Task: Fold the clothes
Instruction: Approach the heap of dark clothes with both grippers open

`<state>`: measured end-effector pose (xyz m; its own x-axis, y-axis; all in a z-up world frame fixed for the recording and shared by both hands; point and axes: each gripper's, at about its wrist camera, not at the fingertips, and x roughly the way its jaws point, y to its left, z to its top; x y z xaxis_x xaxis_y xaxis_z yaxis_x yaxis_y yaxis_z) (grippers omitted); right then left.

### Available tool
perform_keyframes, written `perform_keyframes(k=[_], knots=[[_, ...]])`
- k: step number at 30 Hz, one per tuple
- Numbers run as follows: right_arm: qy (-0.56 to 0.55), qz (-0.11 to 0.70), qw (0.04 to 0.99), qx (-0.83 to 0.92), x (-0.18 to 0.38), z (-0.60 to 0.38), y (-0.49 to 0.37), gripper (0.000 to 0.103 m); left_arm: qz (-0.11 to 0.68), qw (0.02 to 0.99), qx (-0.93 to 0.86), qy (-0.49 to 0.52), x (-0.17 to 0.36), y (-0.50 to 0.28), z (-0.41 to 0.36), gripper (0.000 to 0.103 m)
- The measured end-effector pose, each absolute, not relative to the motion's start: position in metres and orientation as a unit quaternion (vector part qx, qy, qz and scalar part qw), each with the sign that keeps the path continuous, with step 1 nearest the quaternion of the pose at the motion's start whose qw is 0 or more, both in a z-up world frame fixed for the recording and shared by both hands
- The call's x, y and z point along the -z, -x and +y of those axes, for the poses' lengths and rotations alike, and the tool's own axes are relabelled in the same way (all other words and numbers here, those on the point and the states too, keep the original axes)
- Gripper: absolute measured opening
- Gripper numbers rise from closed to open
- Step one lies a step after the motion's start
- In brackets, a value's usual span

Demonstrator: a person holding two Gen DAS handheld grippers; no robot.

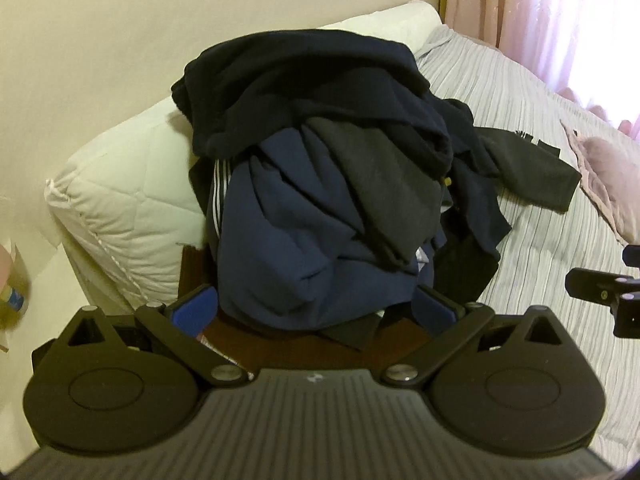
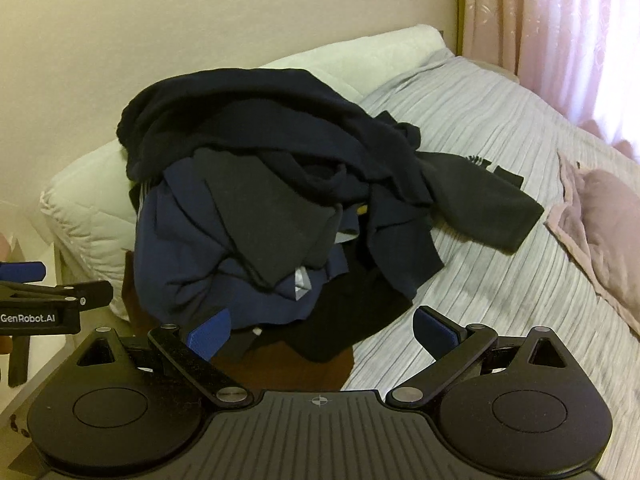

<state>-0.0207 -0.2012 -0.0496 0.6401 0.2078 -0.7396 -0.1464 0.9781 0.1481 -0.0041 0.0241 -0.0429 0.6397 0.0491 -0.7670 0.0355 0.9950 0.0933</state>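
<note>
Both grippers hover with jaws spread before an unsorted pile of dark clothes.

The left gripper (image 1: pixel 316 306) is nearest, its blue pads either side of the pile's (image 1: pixel 320 168) lower navy bulge, gripping nothing; the right gripper (image 2: pixel 322 330) is likewise wide apart and empty, just short of the black cloth at the pile's foot. The clothes are heaped at the bed's (image 2: pixel 500 152) near-left corner, against the white pillow (image 1: pixel 128 200), with a grey sleeve (image 2: pixel 492 208) trailing right over the striped cover and a pink cloth (image 2: pixel 600 224) lying well apart near the right edge. No folding looks begun; the step in hand seems to be choosing a garment. The next move likely calls for pinching one top layer, perhaps the black one (image 1: pixel 304 76), and lifting it clear onto the bare cover.
</note>
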Motion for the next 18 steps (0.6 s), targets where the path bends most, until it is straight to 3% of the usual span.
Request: perform_keyframes(k=[18], knots=[[-0.027,0.405,0.907,-0.113,0.044,-0.194,0.022,0.1,0.404,0.913,0.019,-0.048,0.038,0.016,0.032,0.101]])
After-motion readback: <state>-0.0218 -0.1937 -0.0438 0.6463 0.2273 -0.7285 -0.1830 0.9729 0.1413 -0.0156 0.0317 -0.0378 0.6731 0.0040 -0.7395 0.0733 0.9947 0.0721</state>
